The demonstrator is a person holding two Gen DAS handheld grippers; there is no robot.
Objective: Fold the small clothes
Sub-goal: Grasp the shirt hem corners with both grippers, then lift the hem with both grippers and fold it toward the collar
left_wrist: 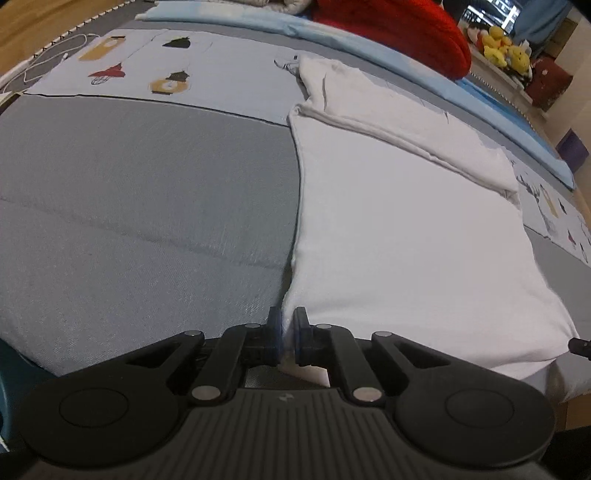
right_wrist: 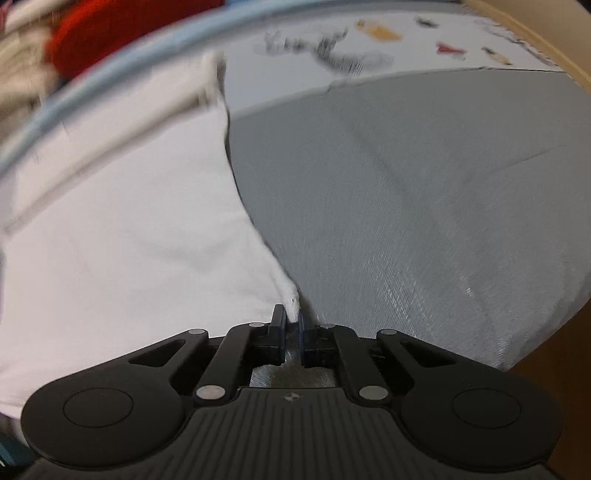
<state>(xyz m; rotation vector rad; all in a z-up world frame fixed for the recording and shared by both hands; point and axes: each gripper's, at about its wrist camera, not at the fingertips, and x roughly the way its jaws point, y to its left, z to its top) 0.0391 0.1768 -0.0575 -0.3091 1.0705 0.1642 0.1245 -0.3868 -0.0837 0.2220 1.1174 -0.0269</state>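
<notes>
A white garment (left_wrist: 406, 229) lies flat on the grey bed cover (left_wrist: 147, 206), its far part folded over in a band. My left gripper (left_wrist: 287, 321) is shut on the garment's near left corner. In the right wrist view the same white garment (right_wrist: 122, 229) fills the left half, blurred by motion. My right gripper (right_wrist: 292, 323) is shut on the garment's near right corner, with a tip of white cloth sticking up between the fingers. The grey cover (right_wrist: 424, 206) lies to the right of it.
A pale printed cloth (left_wrist: 155, 70) lies across the far side of the bed. A light blue sheet (left_wrist: 332, 37) and a red knitted item (left_wrist: 399, 29) are behind it. Yellow plush toys (left_wrist: 502, 48) sit on a shelf at the far right. A white cable (left_wrist: 55, 55) lies at far left.
</notes>
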